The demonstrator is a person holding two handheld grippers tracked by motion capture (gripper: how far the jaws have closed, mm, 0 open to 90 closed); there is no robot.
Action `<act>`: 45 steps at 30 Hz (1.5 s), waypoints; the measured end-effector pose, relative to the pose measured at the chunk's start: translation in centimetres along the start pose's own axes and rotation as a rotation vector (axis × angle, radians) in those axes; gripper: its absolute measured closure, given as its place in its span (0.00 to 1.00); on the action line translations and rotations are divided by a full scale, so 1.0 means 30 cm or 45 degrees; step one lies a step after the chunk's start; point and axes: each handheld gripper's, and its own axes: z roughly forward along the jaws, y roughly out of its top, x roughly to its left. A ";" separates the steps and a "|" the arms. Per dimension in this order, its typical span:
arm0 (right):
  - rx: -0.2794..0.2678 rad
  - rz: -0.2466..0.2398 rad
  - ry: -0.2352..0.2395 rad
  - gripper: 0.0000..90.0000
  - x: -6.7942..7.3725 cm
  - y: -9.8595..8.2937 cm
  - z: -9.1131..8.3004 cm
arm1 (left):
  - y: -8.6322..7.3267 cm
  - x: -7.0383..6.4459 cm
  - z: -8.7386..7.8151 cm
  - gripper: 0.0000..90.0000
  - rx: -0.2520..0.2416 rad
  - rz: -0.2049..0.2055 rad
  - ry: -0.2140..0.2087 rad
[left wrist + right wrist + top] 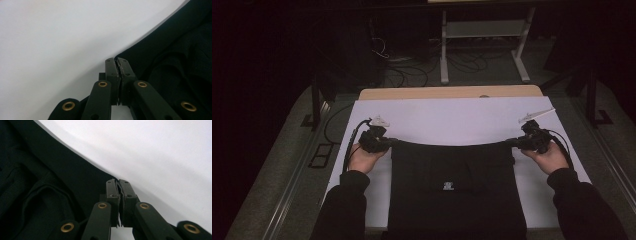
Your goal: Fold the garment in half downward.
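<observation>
We count one black garment [457, 185] on the white sheet [452, 120], its far corners pinched by our two grippers, left [388, 142] and right [512, 143], each clamped tight on cloth. Our hands [364, 159] reach inward, palms up. The high view shows a small white logo [448, 186]; the gripper views show folds.

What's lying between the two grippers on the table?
In the high view, the far edge of the black garment runs from the left gripper to the right gripper.
</observation>
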 end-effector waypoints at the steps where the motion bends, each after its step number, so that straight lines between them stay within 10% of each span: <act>1: -0.004 0.005 -0.006 0.95 -0.003 0.009 -0.002 | 0.008 0.005 -0.003 0.96 0.000 0.004 0.006; 25: -0.015 0.086 -0.094 0.95 -0.106 0.184 0.008 | 0.151 0.104 0.027 0.96 -0.029 -0.096 0.039; 45: -0.082 0.121 -0.129 0.95 -0.150 0.254 -0.011 | 0.259 0.155 -0.004 0.96 -0.061 -0.069 0.099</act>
